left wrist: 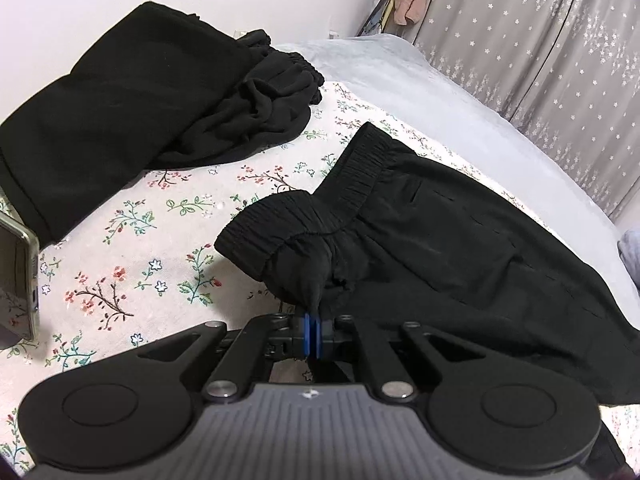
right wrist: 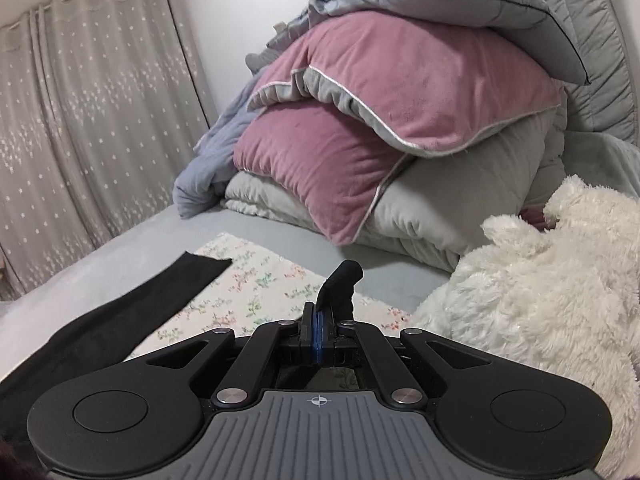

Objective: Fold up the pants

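Black pants (left wrist: 460, 240) lie on the floral sheet (left wrist: 120, 272) in the left wrist view, elastic waistband toward the middle. My left gripper (left wrist: 314, 322) is shut on a bunched corner of the waistband, which is lifted off the sheet. In the right wrist view my right gripper (right wrist: 319, 334) is shut on a small fold of black pants fabric (right wrist: 340, 280) sticking up above the pads. A pant leg (right wrist: 132, 300) stretches to the left across the floral sheet (right wrist: 256, 280).
Other black garments (left wrist: 132, 108) are heaped at the far left. A phone (left wrist: 18, 280) stands at the left edge. Stacked pink and grey duvets (right wrist: 400, 120) and a white plush toy (right wrist: 540, 288) crowd the bed's right side. Curtains (left wrist: 540, 40) hang behind.
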{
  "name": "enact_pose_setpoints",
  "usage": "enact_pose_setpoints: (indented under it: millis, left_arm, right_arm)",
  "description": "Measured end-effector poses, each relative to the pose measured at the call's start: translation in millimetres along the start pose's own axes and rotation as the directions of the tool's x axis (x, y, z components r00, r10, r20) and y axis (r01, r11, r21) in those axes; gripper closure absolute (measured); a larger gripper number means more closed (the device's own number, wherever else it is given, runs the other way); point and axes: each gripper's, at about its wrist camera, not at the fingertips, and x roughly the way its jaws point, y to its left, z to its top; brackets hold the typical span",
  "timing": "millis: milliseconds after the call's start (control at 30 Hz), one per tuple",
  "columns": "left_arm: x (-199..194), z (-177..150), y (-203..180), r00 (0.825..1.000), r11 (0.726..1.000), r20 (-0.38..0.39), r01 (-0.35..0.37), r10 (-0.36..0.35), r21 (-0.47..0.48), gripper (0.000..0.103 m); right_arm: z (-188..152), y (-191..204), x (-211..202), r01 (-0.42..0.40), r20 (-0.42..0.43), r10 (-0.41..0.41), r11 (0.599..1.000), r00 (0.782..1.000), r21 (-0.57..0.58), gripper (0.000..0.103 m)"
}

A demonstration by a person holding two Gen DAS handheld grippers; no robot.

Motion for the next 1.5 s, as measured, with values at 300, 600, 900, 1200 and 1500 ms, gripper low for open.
enact_pose_setpoints:
  millis: [300, 600, 900, 1200, 1500]
  left_arm:
    - [-5, 10, 7, 0.999, 0.998, 0.006, 0.039, -0.039, -0.048, 0.082]
    - [-1, 55, 1, 0.999, 0.988, 0.031, 0.047, -0.043, -0.149, 0.082]
    - [41, 126, -73, 0.999, 0.983, 0.035, -0.020, 0.027, -0.184, 0.083]
    - [156, 164, -149, 0.971, 0.964, 0.000, -0.235, 0.237, -0.128, 0.081]
    - [178, 175, -137, 1.000, 0.998, 0.008, -0.028, 0.029, -0.064, 0.015]
  right_arm:
    - [10, 10, -2, -0.055, 0.030, 0.054, 0.998, 0.998, 0.020, 0.103]
    - [57, 69, 41, -0.165, 0.046, 0.165, 0.986, 0.985, 0.003, 0.103]
    - [109, 170, 153, -0.181, 0.048, 0.183, 0.982, 0.982, -0.046, 0.103]
    - [111, 293, 323, -0.118, -0.076, 0.109, 0.985, 0.991, -0.129, 0.103]
    - [51, 346, 382, 0.056, -0.179, -0.116, 0.950, 0.977, -0.307, 0.077]
